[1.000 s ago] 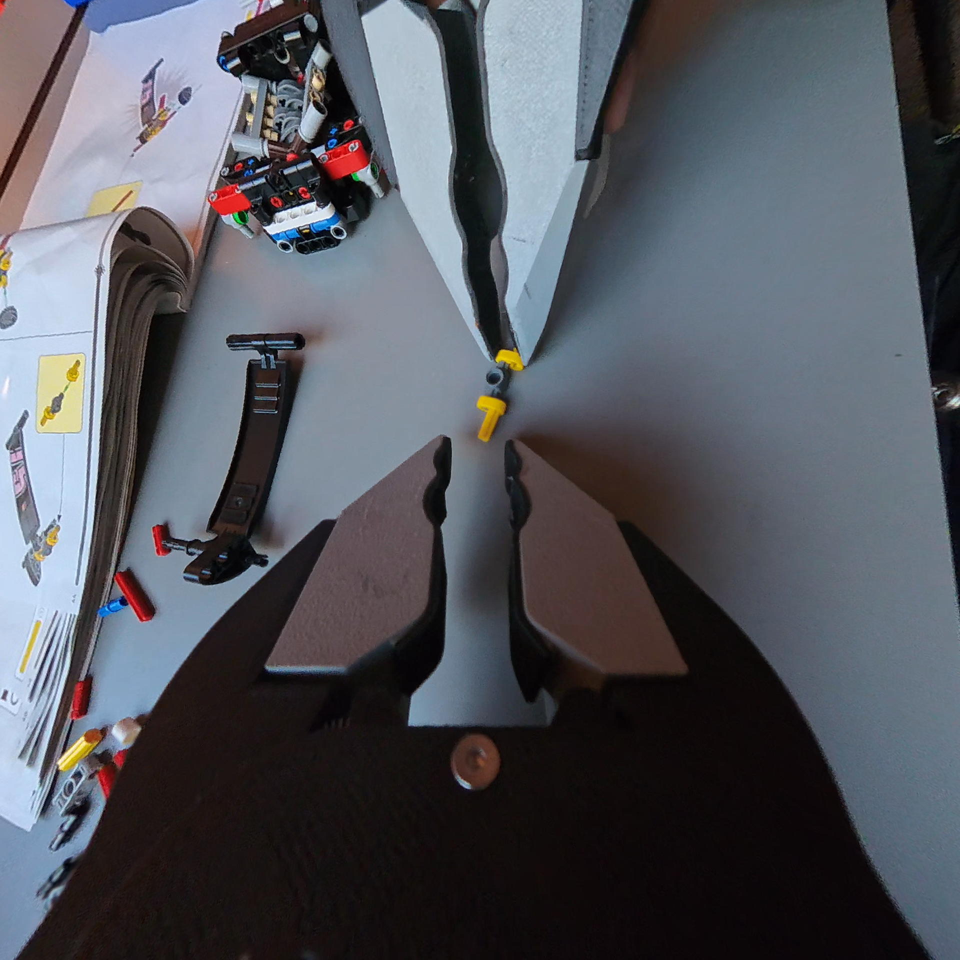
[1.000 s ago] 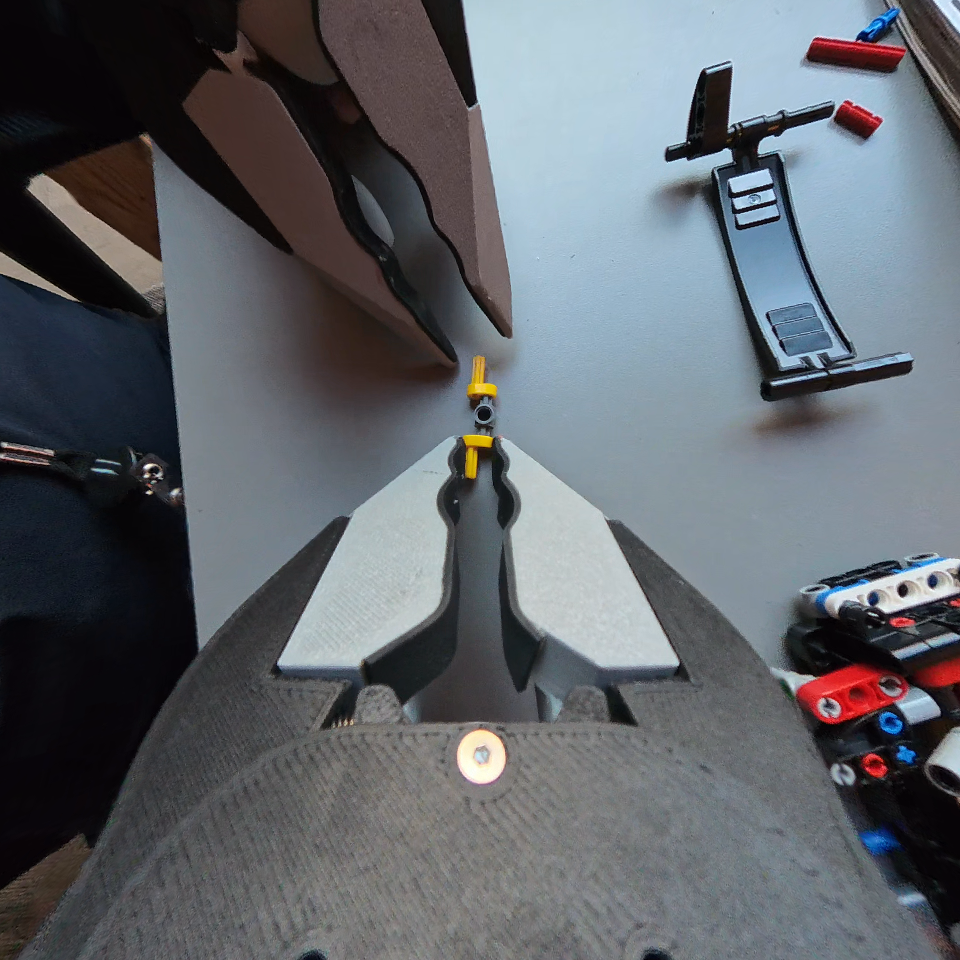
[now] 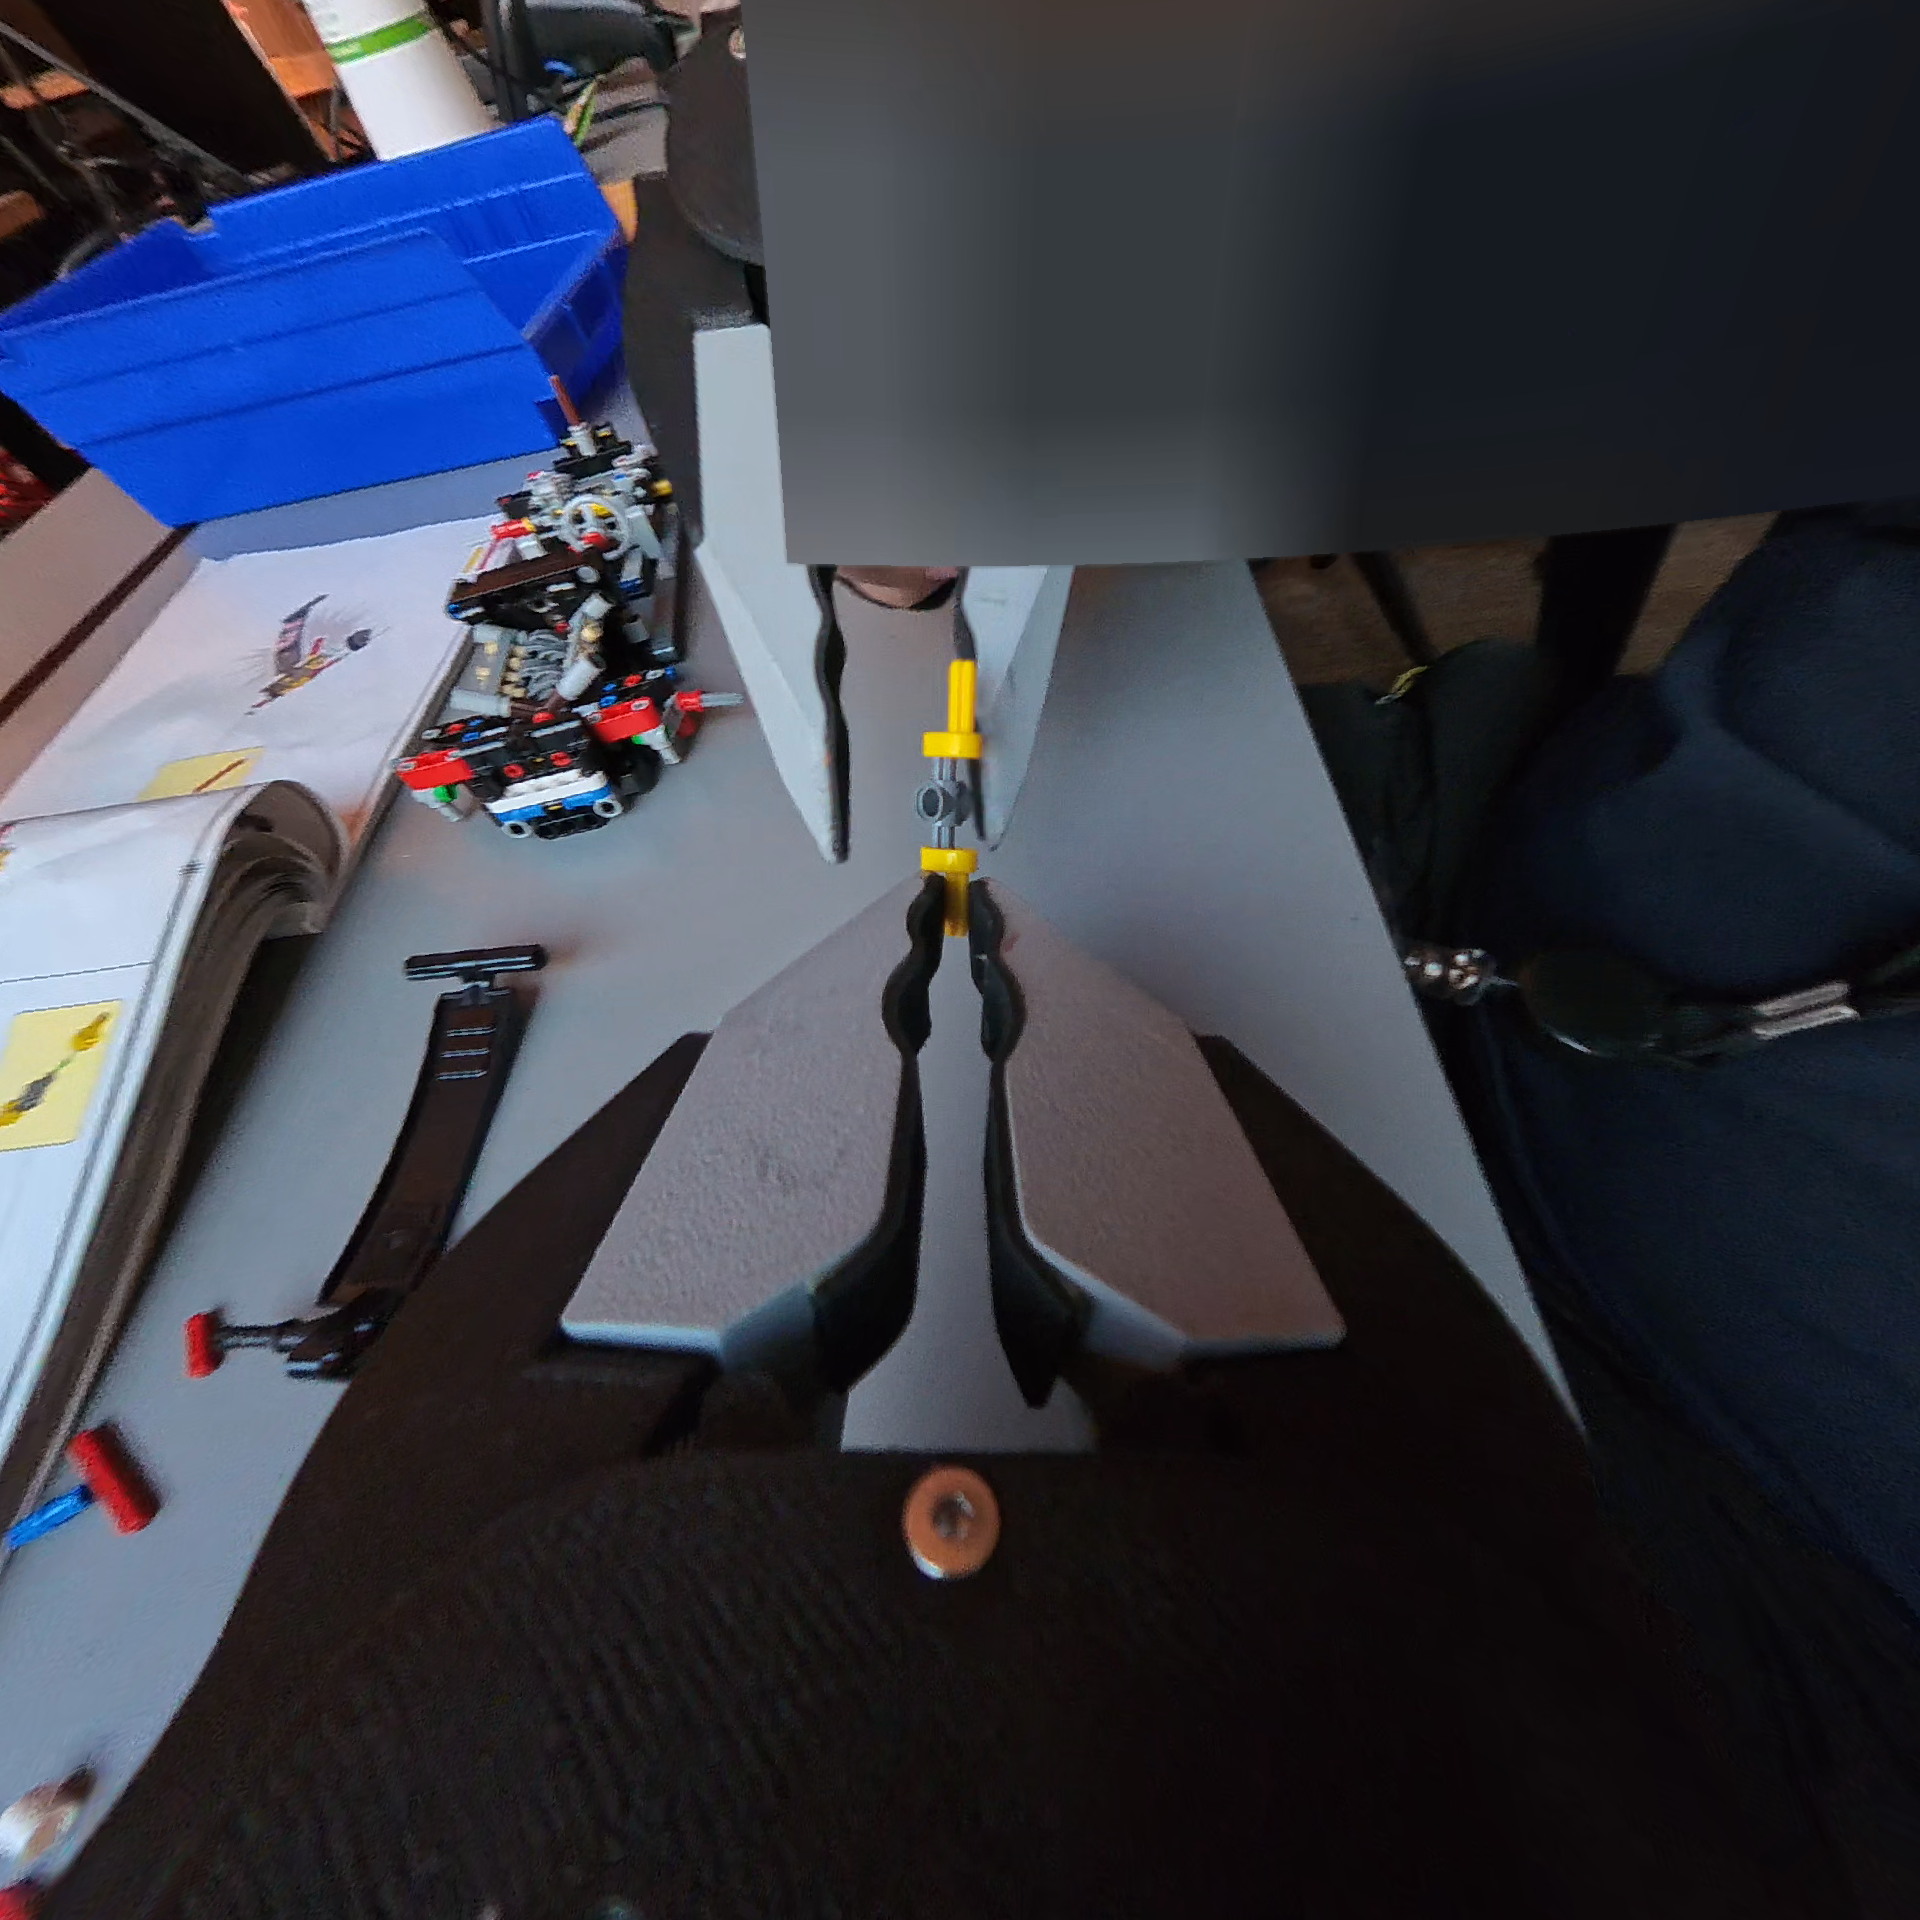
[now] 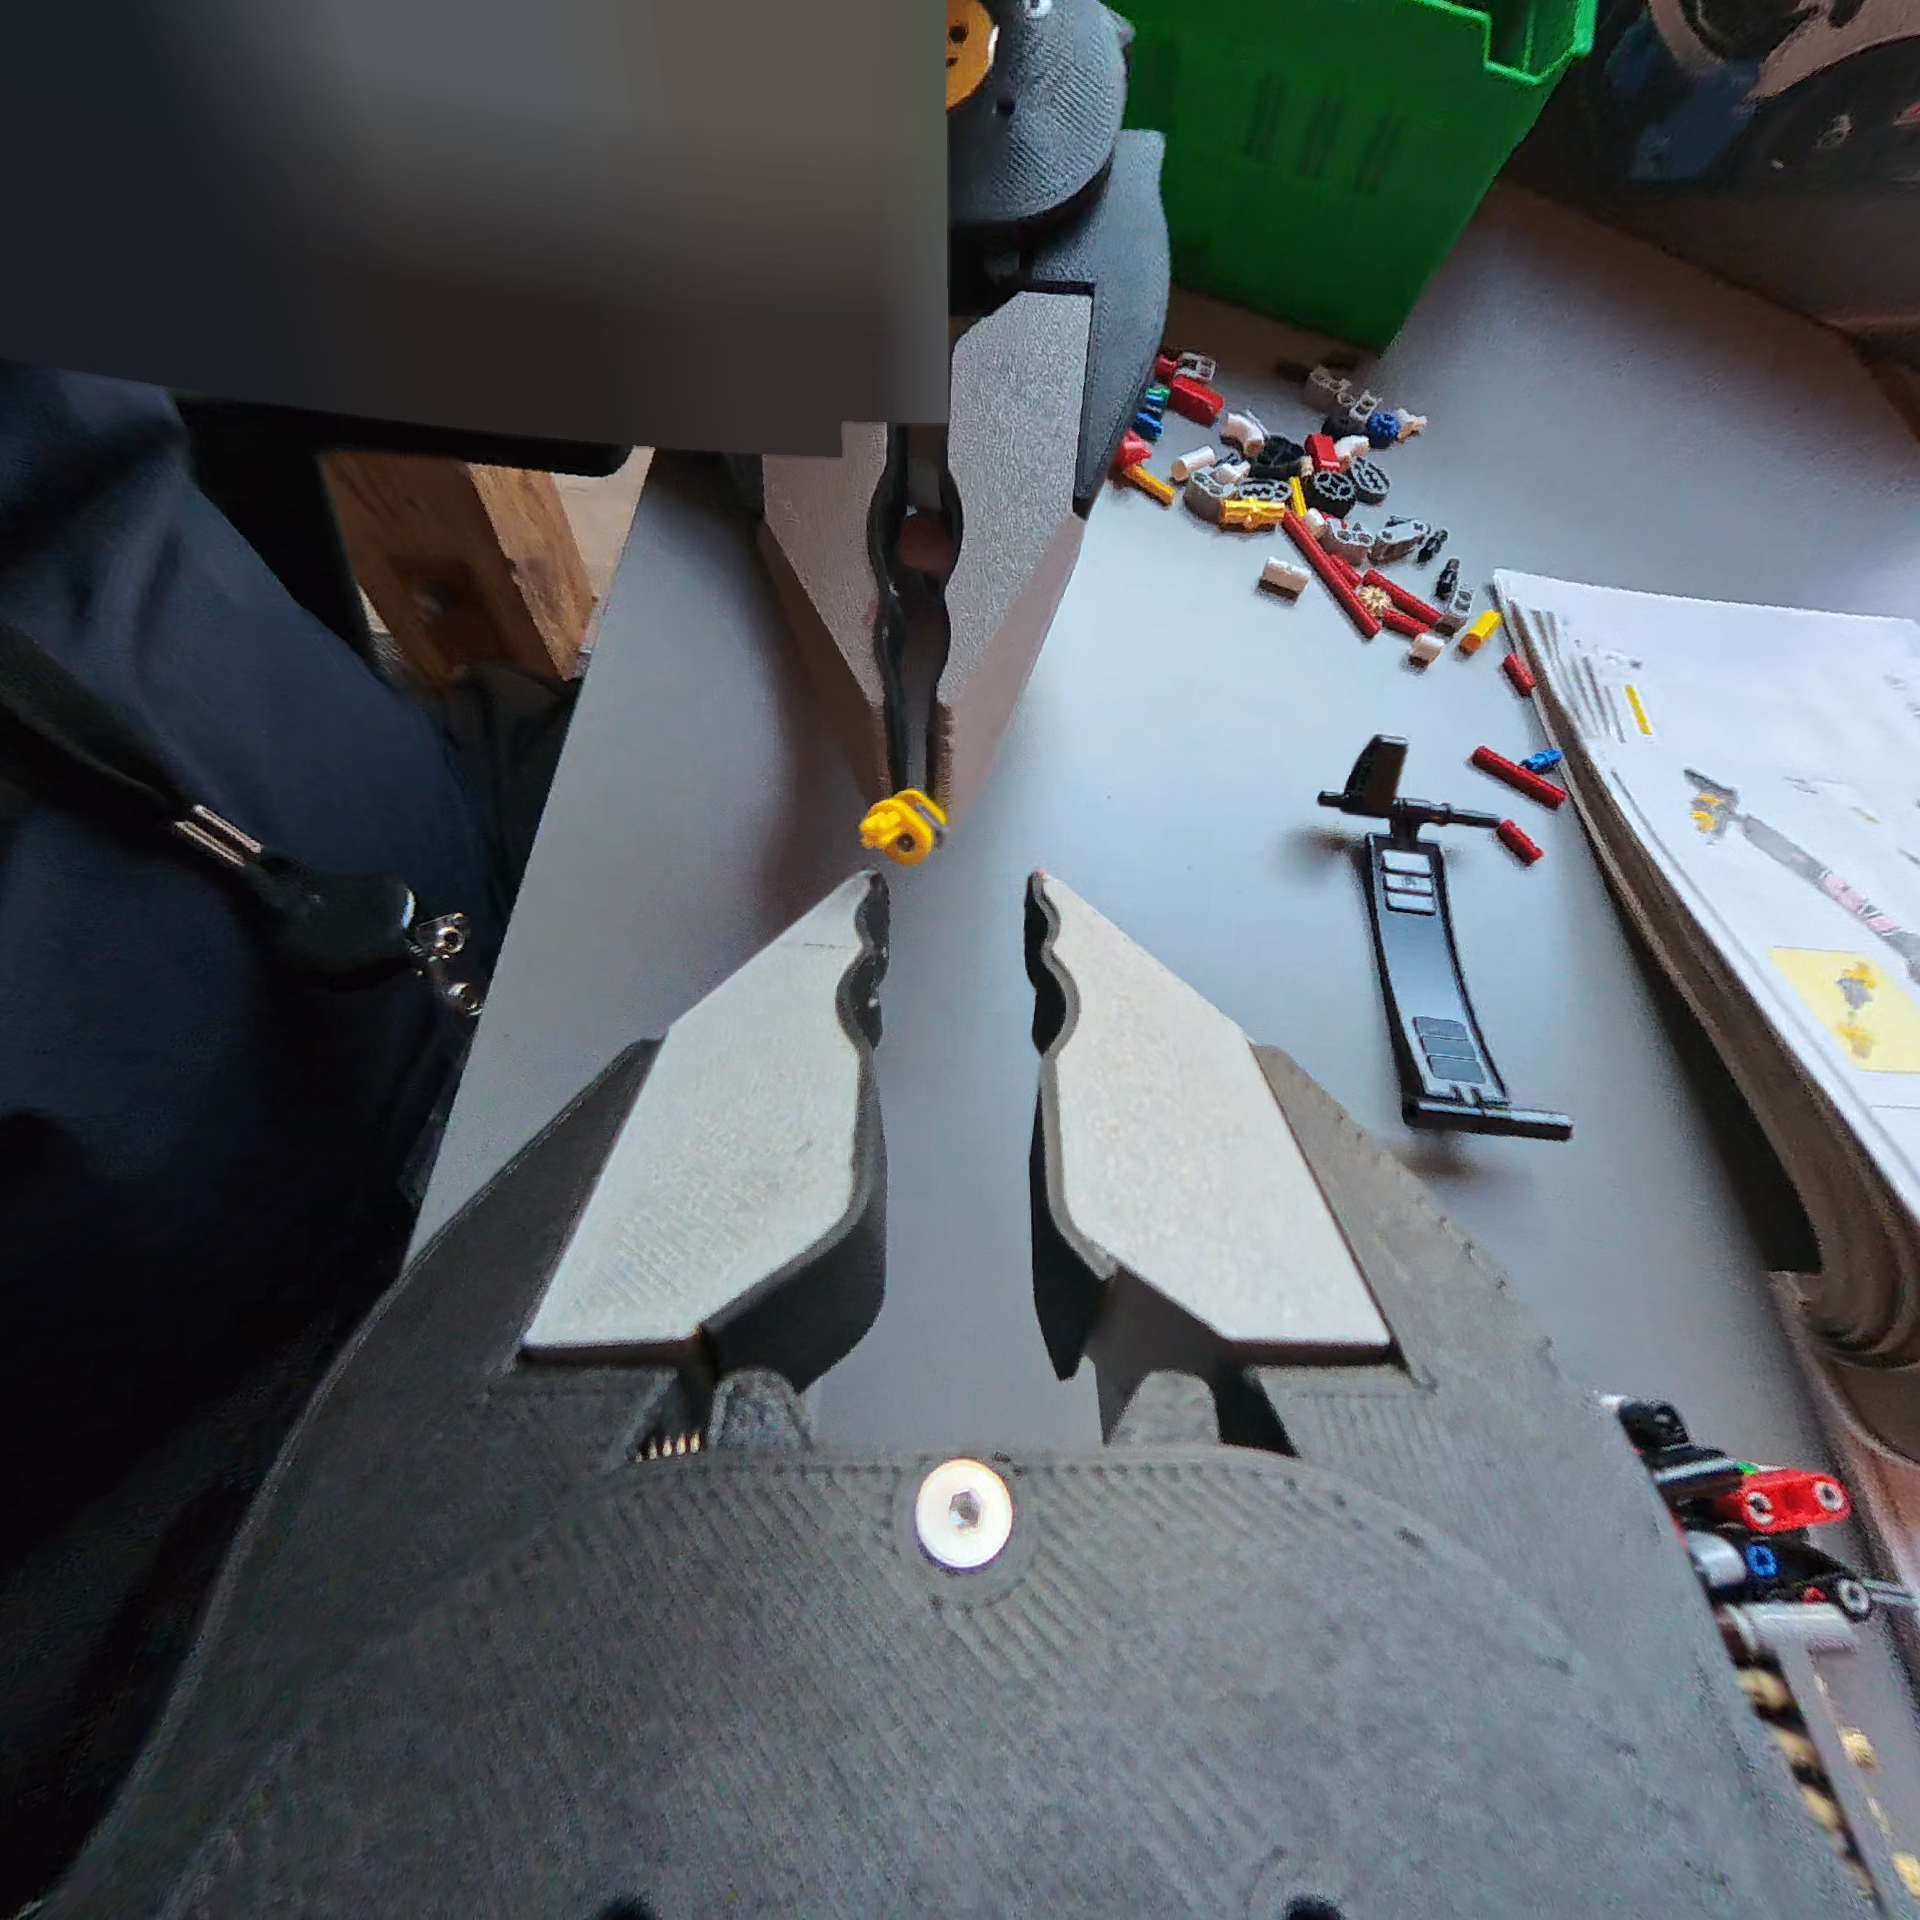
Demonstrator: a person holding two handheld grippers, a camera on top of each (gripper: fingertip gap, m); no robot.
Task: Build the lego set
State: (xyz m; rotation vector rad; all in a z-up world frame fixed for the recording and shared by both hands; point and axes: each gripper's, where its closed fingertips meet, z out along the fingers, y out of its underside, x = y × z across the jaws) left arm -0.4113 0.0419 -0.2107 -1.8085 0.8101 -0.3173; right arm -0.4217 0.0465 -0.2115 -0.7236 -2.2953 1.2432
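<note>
Left tool (image 3: 951,896) pressed shut on the near end of a small yellow and grey pin assembly (image 3: 948,800), both dark pads tight against the yellow stub, the piece lifted clear of the grey bench (image 3: 1164,831). Pin assembly pointing away from the left tool, toward the right tool (image 3: 909,831) opposite: two yellow collars, a grey joint with a hole between them, a yellow stub at the far end. Right tool spread wide, nothing between its pads in its own view (image 4: 956,899), the yellow end of the piece hanging just beyond its tips, apart from both. Far end of the piece close beside one grey finger of the right tool in the left view; contact there not clear.

Left of the left tool: a long curved black strap part (image 3: 436,1132) flat on the bench, a small red piece (image 3: 109,1465) and a blue pin (image 3: 47,1522) nearer the edge, an open instruction booklet (image 3: 125,935), a partly built brick model (image 3: 561,717), and a blue bin (image 3: 301,343) behind. In the right view: a scatter of loose small parts (image 4: 1320,509) and a green bin (image 4: 1340,145) farther back. Dark clothing of a person (image 3: 1704,831) beside the bench edge.
</note>
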